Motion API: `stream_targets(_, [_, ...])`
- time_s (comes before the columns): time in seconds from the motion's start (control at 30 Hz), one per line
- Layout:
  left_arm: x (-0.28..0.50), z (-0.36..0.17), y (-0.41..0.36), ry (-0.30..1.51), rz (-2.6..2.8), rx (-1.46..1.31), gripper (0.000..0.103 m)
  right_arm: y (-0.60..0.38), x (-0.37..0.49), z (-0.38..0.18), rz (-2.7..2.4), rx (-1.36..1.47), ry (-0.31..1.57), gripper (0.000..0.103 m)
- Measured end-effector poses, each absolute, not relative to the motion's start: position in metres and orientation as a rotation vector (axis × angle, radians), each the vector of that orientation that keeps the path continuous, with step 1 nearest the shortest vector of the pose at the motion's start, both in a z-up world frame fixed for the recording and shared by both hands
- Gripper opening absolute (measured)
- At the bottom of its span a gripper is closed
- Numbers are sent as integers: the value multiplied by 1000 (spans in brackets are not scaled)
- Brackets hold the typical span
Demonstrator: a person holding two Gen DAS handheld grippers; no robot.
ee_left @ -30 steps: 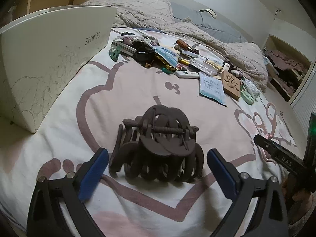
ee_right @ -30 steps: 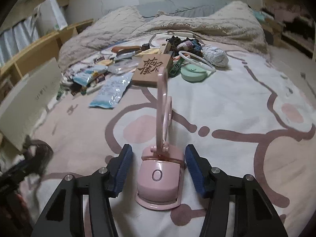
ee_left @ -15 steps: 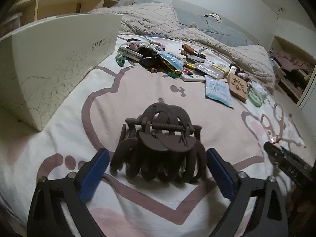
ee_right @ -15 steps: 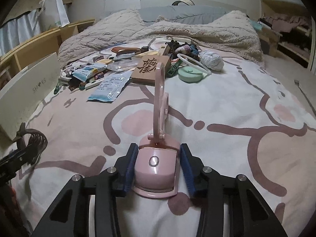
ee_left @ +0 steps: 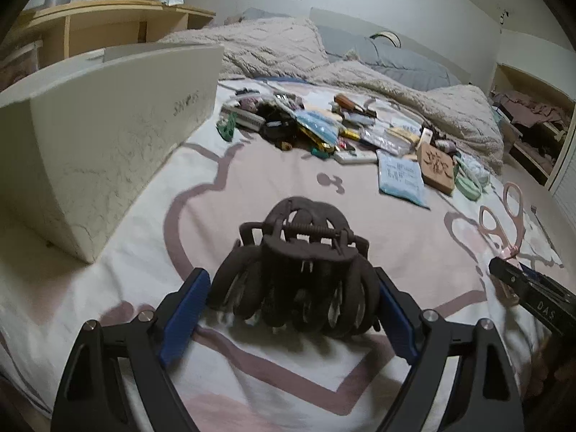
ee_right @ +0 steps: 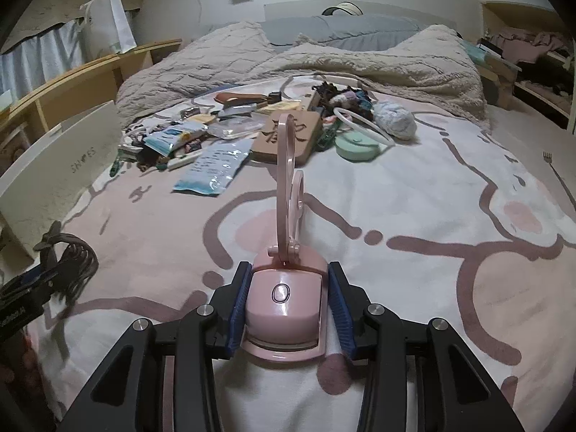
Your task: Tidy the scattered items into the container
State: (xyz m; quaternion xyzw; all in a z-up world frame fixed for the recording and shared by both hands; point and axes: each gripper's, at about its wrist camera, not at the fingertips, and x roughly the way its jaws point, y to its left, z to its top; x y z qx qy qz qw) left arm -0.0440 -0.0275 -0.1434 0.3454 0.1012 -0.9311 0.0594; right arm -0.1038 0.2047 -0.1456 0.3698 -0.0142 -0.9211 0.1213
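Observation:
A dark brown hair claw [ee_left: 298,280] lies on the bed sheet between the blue pads of my left gripper [ee_left: 289,282]. Its jaws are closing, and the pads stand just off the claw's two ends. My right gripper [ee_right: 288,273] is shut on the base of a pink folding lamp [ee_right: 284,298], whose ringed arm stands upright. The white shoe box [ee_left: 108,144] stands to the left of the claw, its open top hidden from here. From the right wrist view the claw [ee_right: 72,262] and left gripper [ee_right: 21,288] show at the left edge.
A heap of scattered items [ee_left: 324,133] lies further up the bed: a blue packet [ee_right: 212,165], a carved wooden block [ee_right: 291,136], a mint round case [ee_right: 356,145] and a ball of yarn [ee_right: 394,120]. A rumpled beige blanket [ee_right: 360,61] lies behind, wooden shelves [ee_left: 108,28] to the left.
My left jaws have narrowed around the hair claw and the view has tilted up a little. My right jaws closed onto the pink lamp's base and hold it.

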Motion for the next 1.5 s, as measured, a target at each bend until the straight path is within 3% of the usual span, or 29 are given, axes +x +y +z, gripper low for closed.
stream_targets(0.37, [-41, -135, -34, 305, -2838, 1059, 88, 196, -95, -125, -2662, 1034, -62, 42])
stream_targets(0.97, [-47, -131, -38, 187, -2882, 1150, 93, 194, -90, -145, -2603, 1137, -41, 42])
stream_targets(1.13, [-46, -127, -34, 136, -2914, 1110, 85, 194, -90, -147, -2602, 1139, -36, 42])
stream_targets(1.5, [-46, -119, -39, 209, -2967, 1017, 83, 193, -90, -148, -2603, 1141, -32, 42])
